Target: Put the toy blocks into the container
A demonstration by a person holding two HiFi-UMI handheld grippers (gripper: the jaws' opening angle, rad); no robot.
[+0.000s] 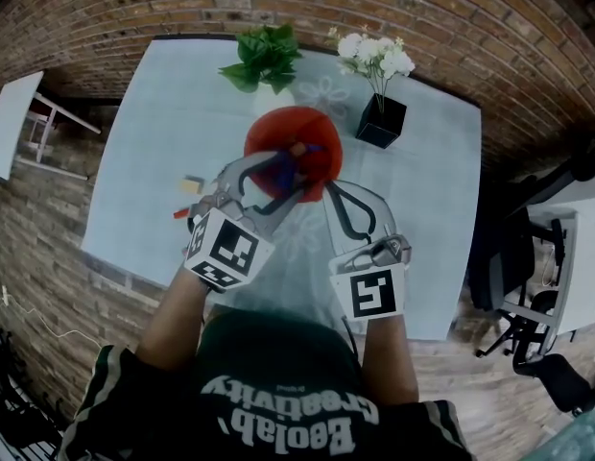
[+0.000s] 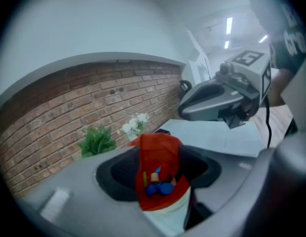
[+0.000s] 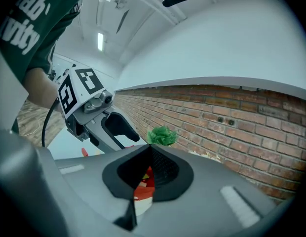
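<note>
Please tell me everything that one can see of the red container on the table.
The container is red, round and open at the top, with a matte wall. It stands on the pale table, near the middle, in front of the green plant and apart from it. Inside lie several small blocks, blue ones among them. The left gripper, jaws open, reaches over its near rim; whether it touches the container cannot be told.
</note>
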